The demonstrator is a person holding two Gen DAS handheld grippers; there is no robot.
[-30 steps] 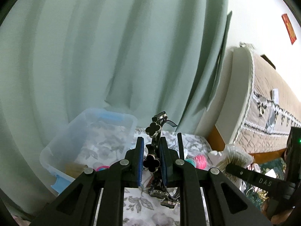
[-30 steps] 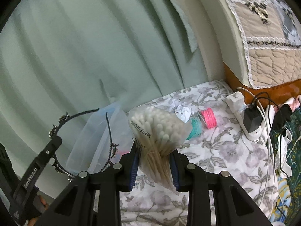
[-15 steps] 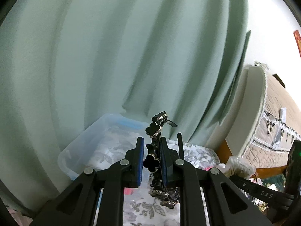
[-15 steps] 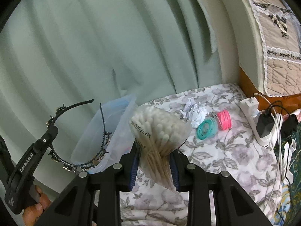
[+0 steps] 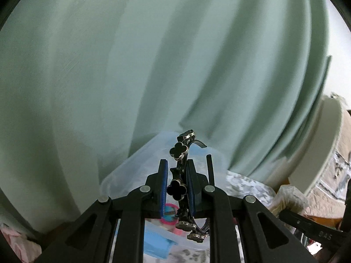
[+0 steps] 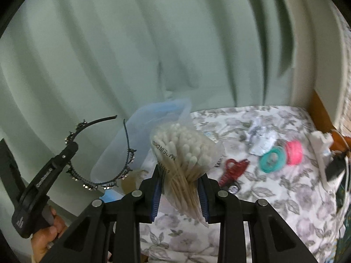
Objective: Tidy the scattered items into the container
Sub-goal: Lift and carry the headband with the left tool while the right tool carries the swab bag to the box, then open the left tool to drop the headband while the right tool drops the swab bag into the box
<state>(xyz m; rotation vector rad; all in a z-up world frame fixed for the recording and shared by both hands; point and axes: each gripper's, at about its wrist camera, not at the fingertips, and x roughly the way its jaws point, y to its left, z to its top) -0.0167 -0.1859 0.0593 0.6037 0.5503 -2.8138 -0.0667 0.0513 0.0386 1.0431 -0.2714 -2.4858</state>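
Left wrist view: pale green curtain (image 5: 153,65) fills most of the field. At the far left edge a pink fabric patch (image 5: 15,243) is cut off by the lens rim. The left gripper (image 5: 177,188) points forward and slightly downward, jaws clamped on the black headband (image 5: 176,189), which stands upright between the blue pads; its clover ornaments project above and below the grip. Behind it lies the clear plastic container (image 5: 131,166), rim blurred, contents largely masked by the gripper frame; only a pink-and-teal object (image 5: 169,213) shows through, type undetermined. At the right edge the other gripper's black body is partly visible and cropped.

Right wrist view: at lower left a hand (image 6: 47,232) grips the handle of the left gripper (image 6: 71,148), which holds the headband (image 6: 98,175) beside the container (image 6: 140,140). The right gripper (image 6: 179,188) is angled downward, jaws pressed on the bag of cotton swabs (image 6: 182,153), near the container's right wall. On the floral cloth (image 6: 274,197) lie a red clip (image 6: 233,171), crumpled paper (image 6: 261,138), a teal hair-tie coil (image 6: 272,160) and a pink coil (image 6: 292,152), all motion-blurred. The power strip (image 6: 324,153) at far right is cut off.
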